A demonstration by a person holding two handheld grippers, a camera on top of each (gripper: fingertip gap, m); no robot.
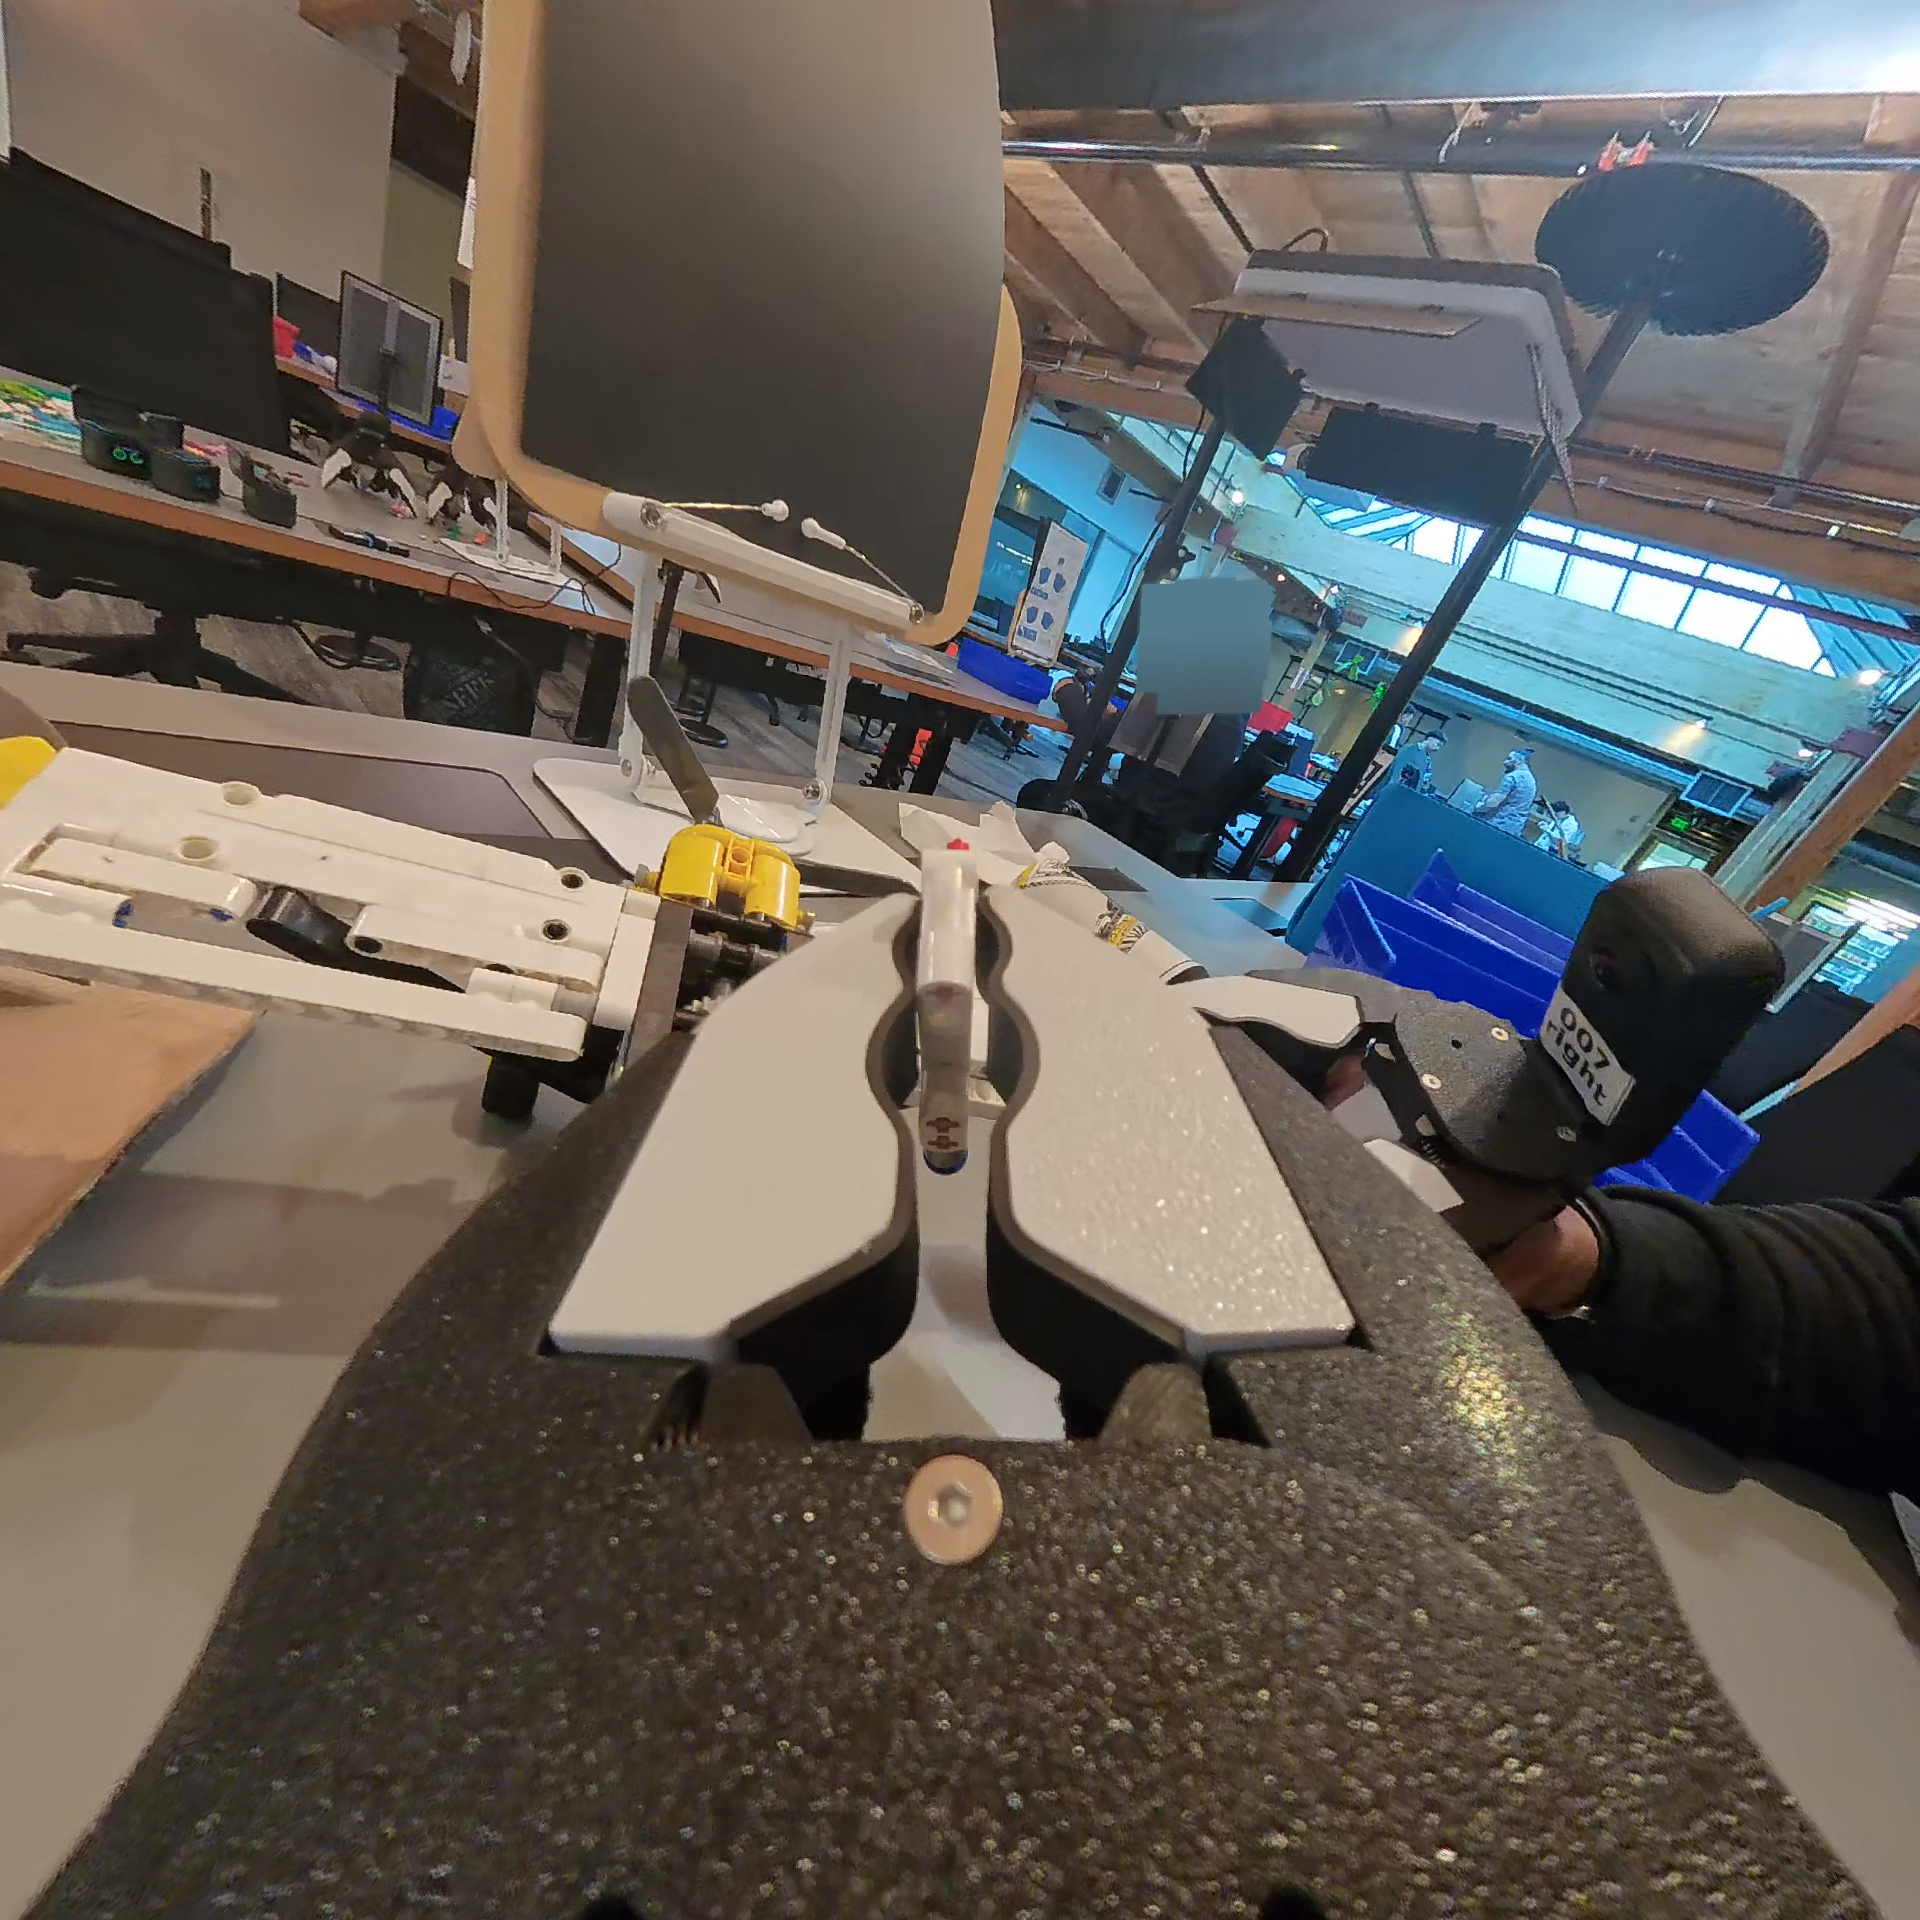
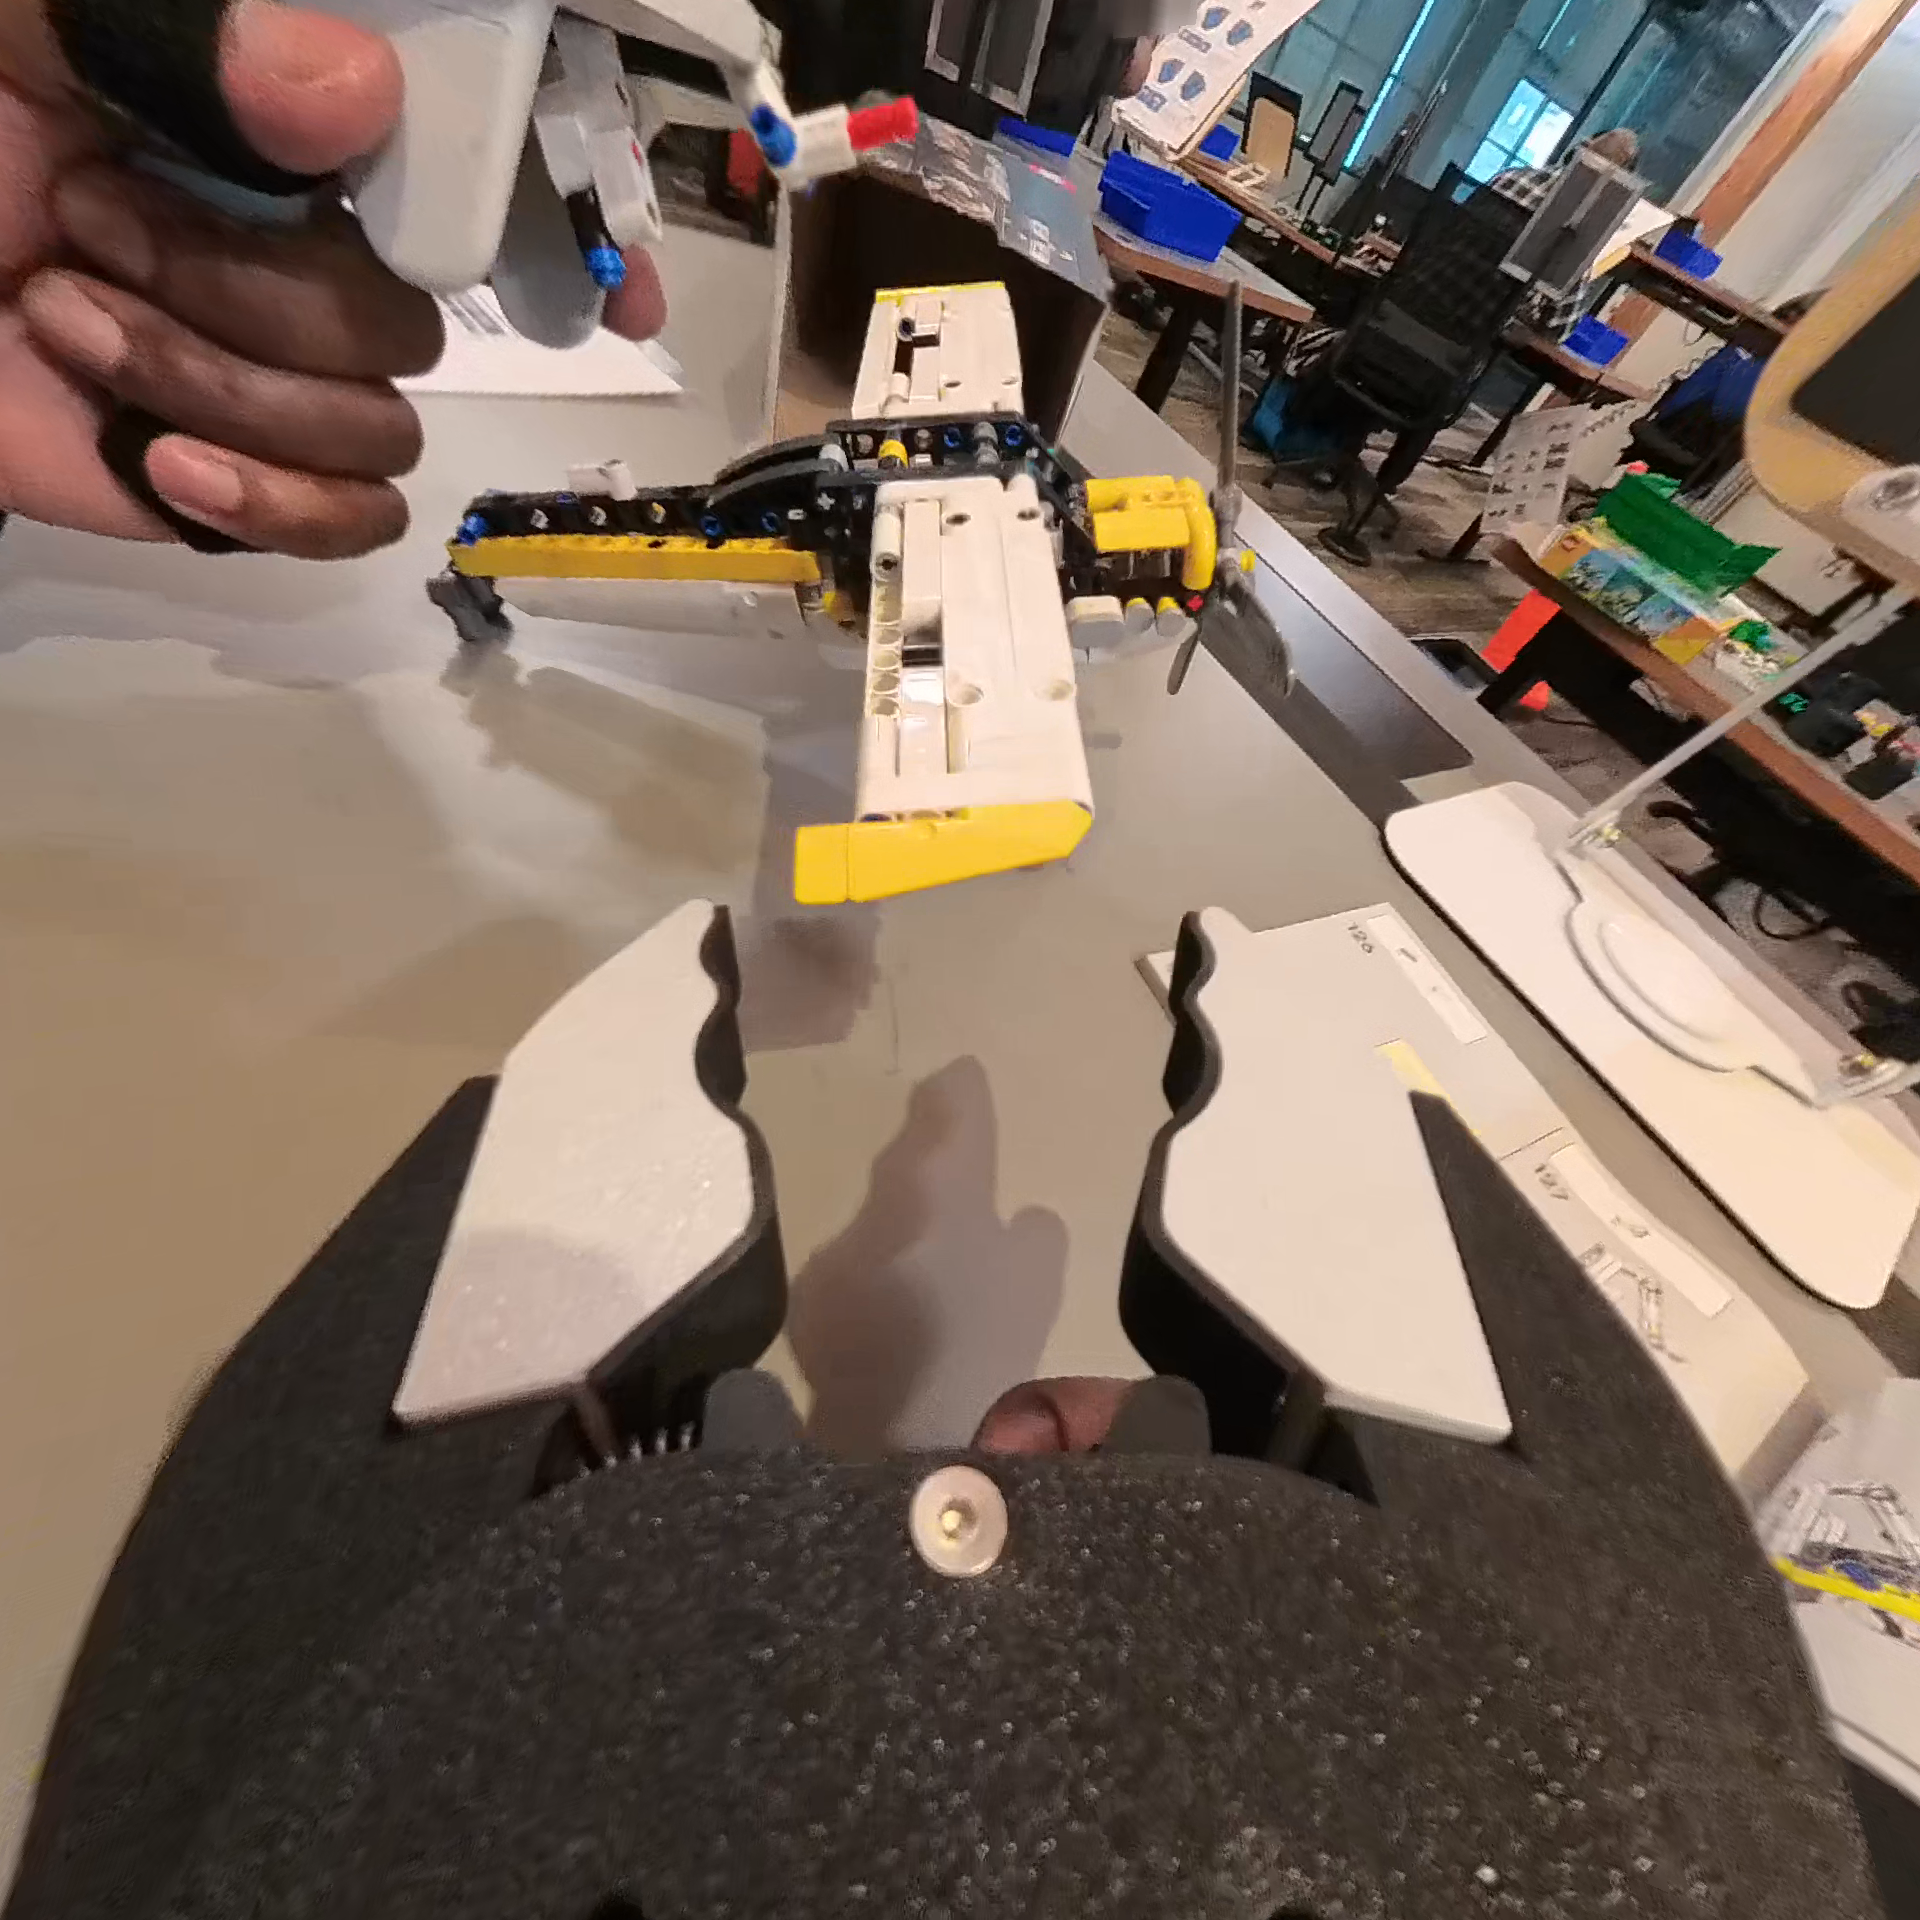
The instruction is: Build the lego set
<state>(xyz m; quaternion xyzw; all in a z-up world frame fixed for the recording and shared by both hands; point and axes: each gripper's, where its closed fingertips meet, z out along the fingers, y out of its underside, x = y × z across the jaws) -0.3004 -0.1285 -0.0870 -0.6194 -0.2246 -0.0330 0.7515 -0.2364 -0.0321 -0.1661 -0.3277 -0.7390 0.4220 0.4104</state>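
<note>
My left gripper (image 1: pixel 948 914) is shut on a small white brick piece (image 1: pixel 945 966) with a red pin at its far end and a blue pin at its near end. It holds the piece in the air. The piece also shows in the right wrist view (image 2: pixel 821 135), up in the left gripper at the top left. A white and yellow brick-built plane (image 2: pixel 966 582) with a grey propeller stands on the grey table (image 2: pixel 312 935). Its wing (image 1: pixel 312 935) and yellow nose (image 1: pixel 732 868) lie left of my left gripper. My right gripper (image 2: pixel 951 935) is open and empty, just short of the plane's yellow wing tip (image 2: pixel 935 857).
A white stand base (image 2: pixel 1662 1039) carrying a dark panel (image 1: pixel 748 312) stands at the table's far edge. Printed sheets (image 2: pixel 1403 997) and a booklet (image 2: pixel 1849 1558) lie on the right. A torn white bag (image 1: pixel 1081 894) lies behind the held piece. Blue bins (image 1: pixel 1455 935) stand beyond the table. Tip to tip, the grippers are about 15 cm apart.
</note>
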